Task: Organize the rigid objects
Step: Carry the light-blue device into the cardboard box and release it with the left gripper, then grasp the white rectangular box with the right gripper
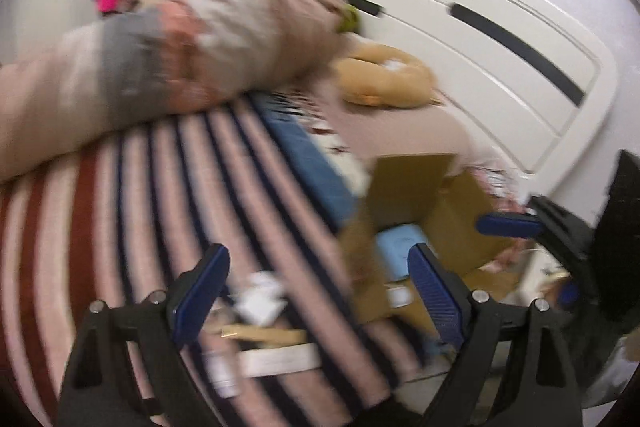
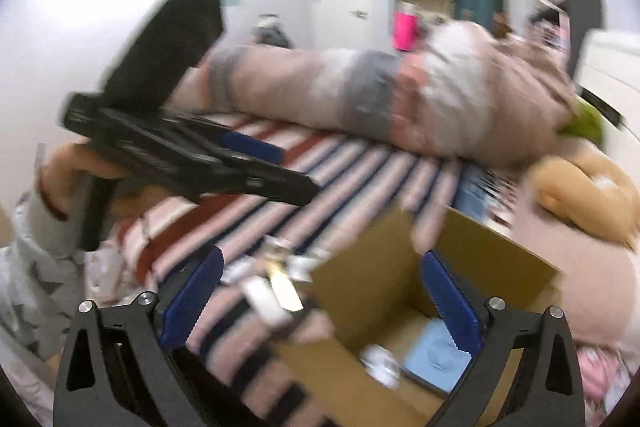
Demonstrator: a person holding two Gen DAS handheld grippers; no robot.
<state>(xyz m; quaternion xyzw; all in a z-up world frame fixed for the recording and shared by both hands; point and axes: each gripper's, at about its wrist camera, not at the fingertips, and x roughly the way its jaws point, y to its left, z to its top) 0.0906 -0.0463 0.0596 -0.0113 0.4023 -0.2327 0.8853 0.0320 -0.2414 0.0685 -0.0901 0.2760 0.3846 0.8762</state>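
Both views are motion-blurred. An open cardboard box sits on a striped bed; it also shows in the left wrist view. Inside lie a light blue flat box and a small white object. Several small white and tan items lie on the striped blanket left of the box, also seen in the right wrist view. My left gripper is open and empty above these items. My right gripper is open and empty over the box's near left edge.
A long pink-grey bolster pillow lies across the bed. A tan plush toy rests by the white headboard. The left gripper's body, held by a hand, is at left in the right wrist view.
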